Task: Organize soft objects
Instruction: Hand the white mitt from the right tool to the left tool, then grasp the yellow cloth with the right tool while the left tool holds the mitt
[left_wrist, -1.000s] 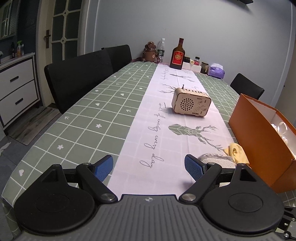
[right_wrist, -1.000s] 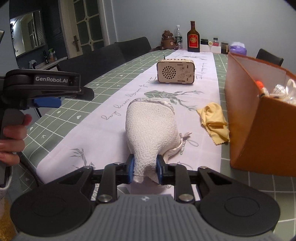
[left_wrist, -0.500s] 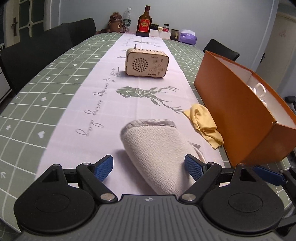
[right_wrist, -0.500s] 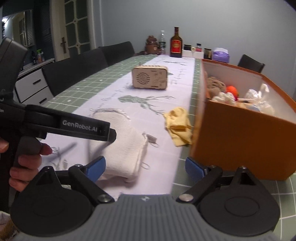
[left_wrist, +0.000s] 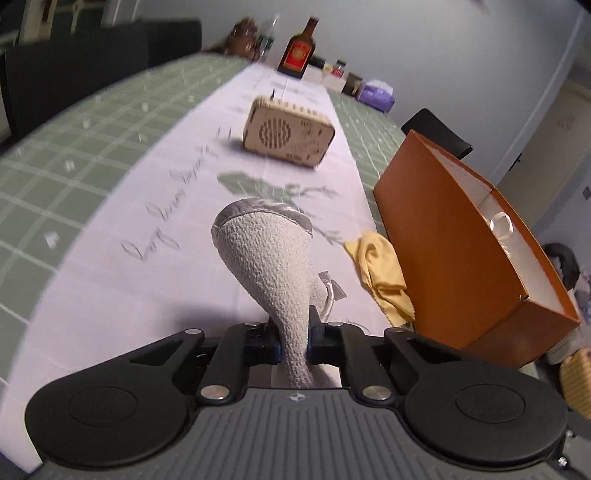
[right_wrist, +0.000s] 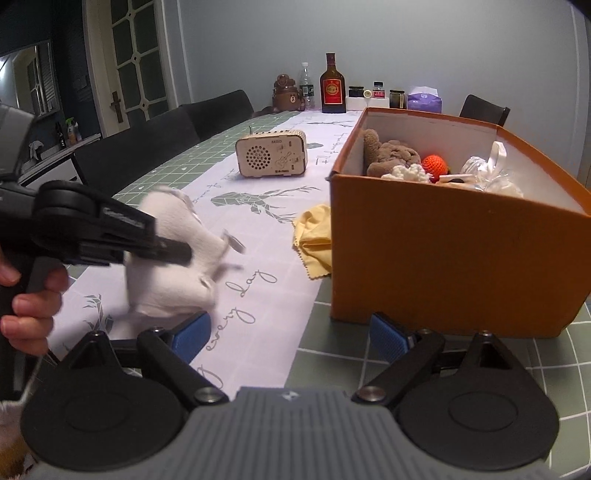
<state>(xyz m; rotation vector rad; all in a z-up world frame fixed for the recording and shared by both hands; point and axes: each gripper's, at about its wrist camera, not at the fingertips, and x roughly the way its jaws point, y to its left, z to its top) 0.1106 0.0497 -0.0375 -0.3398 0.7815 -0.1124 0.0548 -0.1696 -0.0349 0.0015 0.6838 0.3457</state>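
Note:
A pale grey terry mitt (left_wrist: 269, 258) with a silver-edged cuff lies along the white runner. My left gripper (left_wrist: 293, 341) is shut on its near end, pinching the cloth thin. In the right wrist view the same mitt (right_wrist: 173, 258) is blurred, held by the left gripper (right_wrist: 177, 251) at the left. A yellow cloth (left_wrist: 380, 269) (right_wrist: 314, 236) lies crumpled beside the orange box (left_wrist: 461, 258) (right_wrist: 443, 254), which holds several soft toys. My right gripper (right_wrist: 284, 332) stands open over the runner's edge with nothing between its fingers.
A wooden radio (left_wrist: 288, 133) (right_wrist: 271, 153) stands farther up the runner. Bottles, jars and a tissue pack (right_wrist: 424, 98) line the far end. Black chairs (right_wrist: 155, 151) stand along the left side. A hand (right_wrist: 29, 295) grips the left tool.
My right gripper let go of the mitt, opened and drew back to the right. My left gripper swung over to the mitt and shut on its near end.

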